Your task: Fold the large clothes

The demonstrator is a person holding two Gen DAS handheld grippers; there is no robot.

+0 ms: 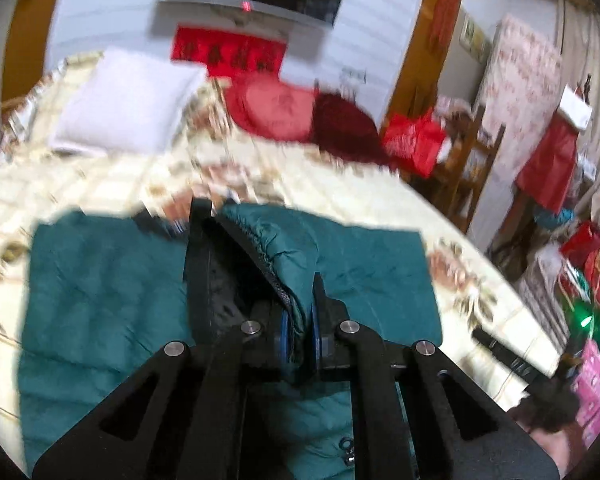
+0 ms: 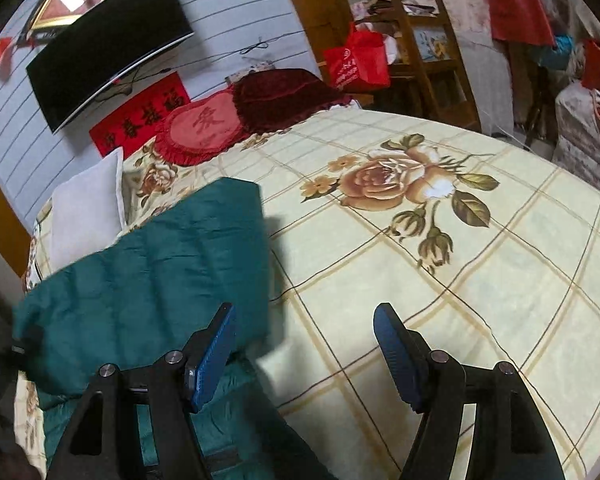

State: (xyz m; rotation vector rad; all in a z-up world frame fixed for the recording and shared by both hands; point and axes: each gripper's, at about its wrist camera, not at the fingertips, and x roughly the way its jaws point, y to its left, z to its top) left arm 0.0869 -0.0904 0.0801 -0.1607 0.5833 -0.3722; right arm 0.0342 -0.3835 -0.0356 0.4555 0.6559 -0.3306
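Observation:
A teal quilted jacket (image 1: 100,280) lies spread on the floral bed cover (image 1: 340,200). My left gripper (image 1: 302,336) is shut on a bunched fold of the jacket's edge, and the black lining shows where the cloth lifts off the bed. In the right wrist view the same teal jacket (image 2: 152,280) lies at the left, partly folded over itself. My right gripper (image 2: 304,356) stands open just above the bed beside the jacket's right edge. Its left pad overlaps the cloth in the picture, and nothing sits between its blue pads (image 2: 396,360).
A white pillow (image 2: 88,212) and red cushions (image 2: 204,128) lie at the bed's head under a wall television (image 2: 108,52). Wooden chairs (image 2: 424,40) with red bags (image 2: 358,60) stand past the bed's far side. The flowered cover (image 2: 440,260) stretches bare to the right.

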